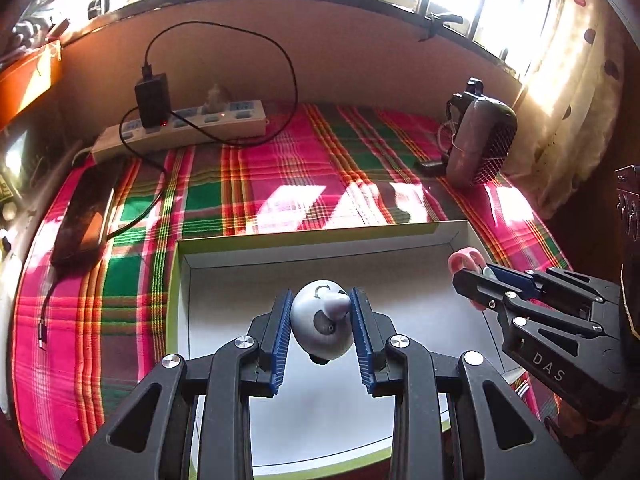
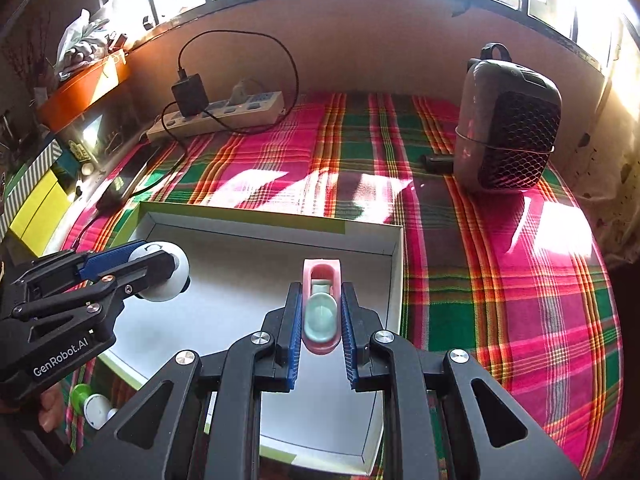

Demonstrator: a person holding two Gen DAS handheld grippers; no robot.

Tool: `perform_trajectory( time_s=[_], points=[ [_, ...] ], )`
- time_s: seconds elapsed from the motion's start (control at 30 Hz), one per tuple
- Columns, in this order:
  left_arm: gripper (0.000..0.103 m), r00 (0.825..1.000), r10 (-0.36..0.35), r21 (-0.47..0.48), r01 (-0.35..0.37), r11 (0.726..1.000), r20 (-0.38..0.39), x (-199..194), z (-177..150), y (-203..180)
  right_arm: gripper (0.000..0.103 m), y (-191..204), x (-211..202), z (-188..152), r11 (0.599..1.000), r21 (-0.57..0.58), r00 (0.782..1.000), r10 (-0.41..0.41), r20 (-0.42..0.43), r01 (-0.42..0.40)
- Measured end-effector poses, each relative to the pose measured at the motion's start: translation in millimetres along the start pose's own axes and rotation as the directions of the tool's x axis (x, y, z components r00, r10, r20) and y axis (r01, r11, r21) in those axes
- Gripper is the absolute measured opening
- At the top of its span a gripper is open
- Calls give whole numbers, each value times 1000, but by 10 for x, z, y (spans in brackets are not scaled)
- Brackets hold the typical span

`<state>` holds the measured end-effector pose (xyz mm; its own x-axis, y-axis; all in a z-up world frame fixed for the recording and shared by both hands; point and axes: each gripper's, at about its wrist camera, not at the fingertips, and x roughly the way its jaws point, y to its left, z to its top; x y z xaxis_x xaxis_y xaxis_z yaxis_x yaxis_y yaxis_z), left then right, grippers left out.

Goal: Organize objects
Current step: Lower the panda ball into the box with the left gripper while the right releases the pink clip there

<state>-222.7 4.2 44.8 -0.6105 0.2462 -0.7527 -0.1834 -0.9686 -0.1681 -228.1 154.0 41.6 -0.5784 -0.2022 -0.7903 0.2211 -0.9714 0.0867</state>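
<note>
My left gripper [image 1: 320,322] is shut on a round white gadget [image 1: 322,326] with a grey knob, held above the open white box [image 1: 320,250]. In the right wrist view the left gripper [image 2: 154,268] and the gadget [image 2: 176,276] are at the left over the box [image 2: 394,264]. My right gripper [image 2: 321,314] is shut on a pink holder with a pale green insert [image 2: 321,312], also above the box. In the left wrist view the right gripper [image 1: 474,276] holds the pink piece [image 1: 464,260] near the box's right wall.
The box lies on a pink and green plaid cloth [image 2: 500,280]. A power strip [image 1: 180,128] with a black charger and cable is at the back left, a dark phone [image 1: 80,216] at the left, a mesh-fronted speaker [image 2: 508,128] at the back right. A small green and white item [image 2: 94,404] lies near the front left.
</note>
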Motion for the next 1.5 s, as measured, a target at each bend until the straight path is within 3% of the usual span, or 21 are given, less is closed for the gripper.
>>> perform_trajectory(
  time_s=[0.47, 1.3, 1.5],
  points=[
    [27, 999, 15, 5, -14, 1000, -38, 279, 58, 28, 19, -65, 271, 84, 1000, 4, 999, -24, -36, 25],
    [34, 998, 17, -15, -18, 1000, -54, 341, 73, 80, 19, -43, 339, 90, 999, 9, 998, -45, -37, 45],
    [34, 998, 29, -26, -30, 999, -52, 339, 70, 82, 24, -43, 328, 89, 999, 22, 999, -31, -31, 31]
  ],
)
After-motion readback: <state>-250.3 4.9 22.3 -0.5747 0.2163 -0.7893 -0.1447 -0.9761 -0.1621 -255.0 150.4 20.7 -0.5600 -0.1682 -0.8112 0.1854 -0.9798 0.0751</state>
